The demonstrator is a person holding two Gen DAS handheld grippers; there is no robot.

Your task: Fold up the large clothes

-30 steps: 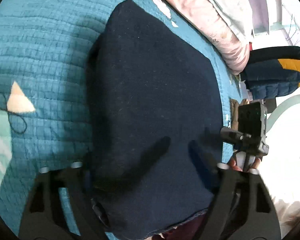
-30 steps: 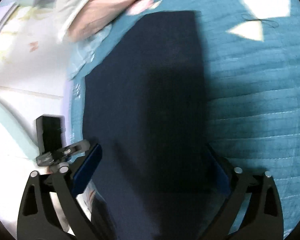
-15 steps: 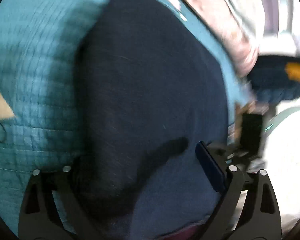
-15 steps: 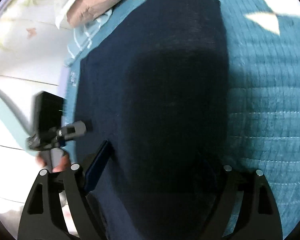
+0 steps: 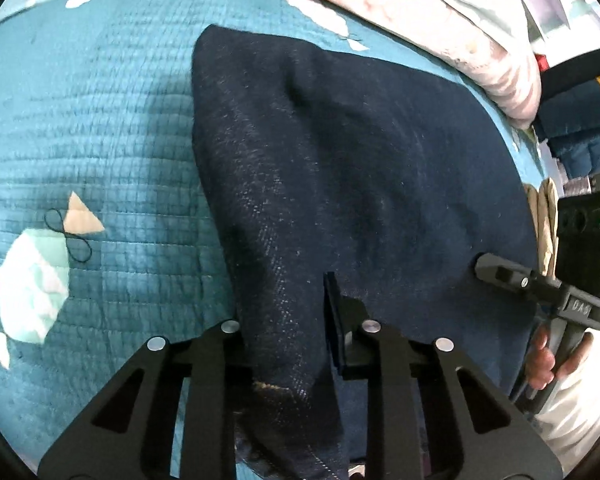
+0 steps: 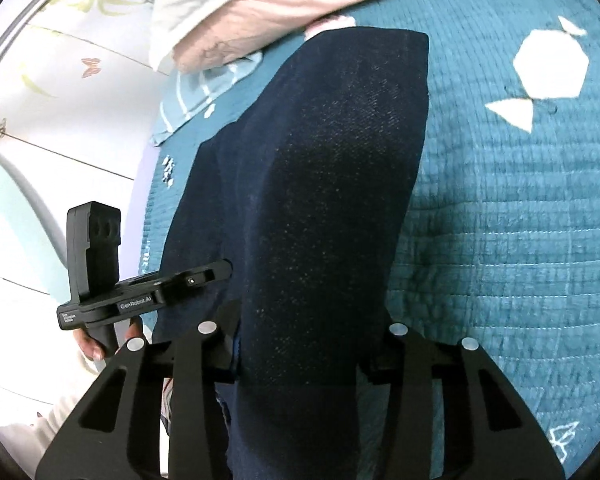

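A large dark navy garment [image 5: 360,168] lies lengthwise on a teal quilted bedspread [image 5: 100,128]. Its near edge is gathered into a raised ridge between the fingers of my left gripper [image 5: 286,312], whose jaws are closing on the cloth. In the right wrist view the same garment [image 6: 332,168] runs up from my right gripper [image 6: 308,320]; those jaws are closing too, with the near hem bunched between them. Each gripper shows in the other's view at the garment's side edge: the right gripper [image 5: 500,274] and the left gripper [image 6: 204,276].
A pink and white duvet [image 5: 440,8] is heaped along the far side of the bed. A dark blue jacket with a yellow patch [image 5: 580,120] sits beyond the bed's right edge. A black hair tie [image 5: 70,236] lies on the quilt. White flooring [image 6: 40,140] borders the bed.
Both grippers have narrowed from wide open onto the garment's near edge and risen. The cloth, flat before, now stands up in a ridge at each gripper.
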